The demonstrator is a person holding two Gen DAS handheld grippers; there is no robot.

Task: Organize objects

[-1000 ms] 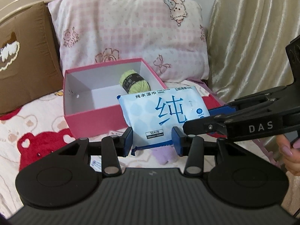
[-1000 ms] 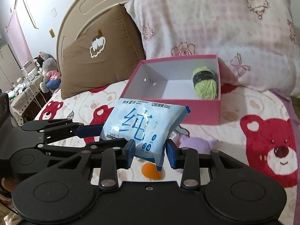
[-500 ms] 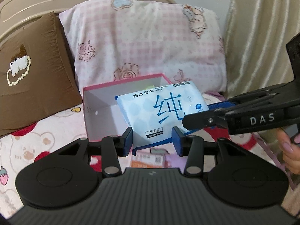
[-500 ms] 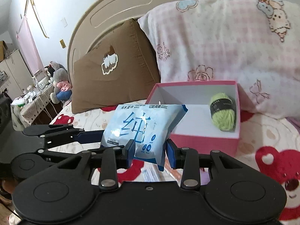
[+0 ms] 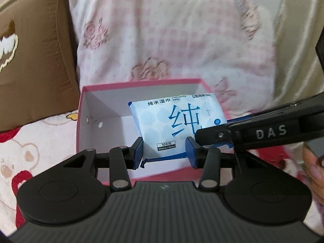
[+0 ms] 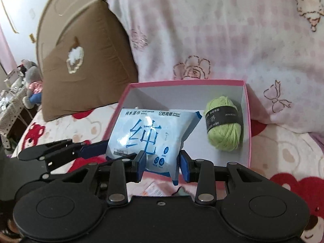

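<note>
A light blue pack of wet wipes (image 5: 178, 121) with a big blue character hangs above the open pink box (image 5: 80, 125). My left gripper (image 5: 165, 151) is shut on the pack's lower edge. My right gripper (image 6: 162, 165) is shut on its other end, and in the left wrist view that gripper's black arm (image 5: 263, 131) reaches in from the right. In the right wrist view the pack (image 6: 149, 135) hangs over the left half of the box (image 6: 248, 121), and a green ball of yarn (image 6: 223, 125) lies in the box's right half.
The box sits on a bear-print bedsheet (image 6: 283, 154) in front of a pink checked pillow (image 5: 172, 30) and a brown pillow (image 6: 81, 70). A beige curtain (image 5: 299, 40) hangs at the right. A person's fingers (image 5: 313, 166) show at the right edge. Plush toys (image 6: 30, 85) sit far left.
Both grippers have carried the wipes pack forward and slightly down, from in front of the box to over its inside. The box now looks nearer and larger in both views.
</note>
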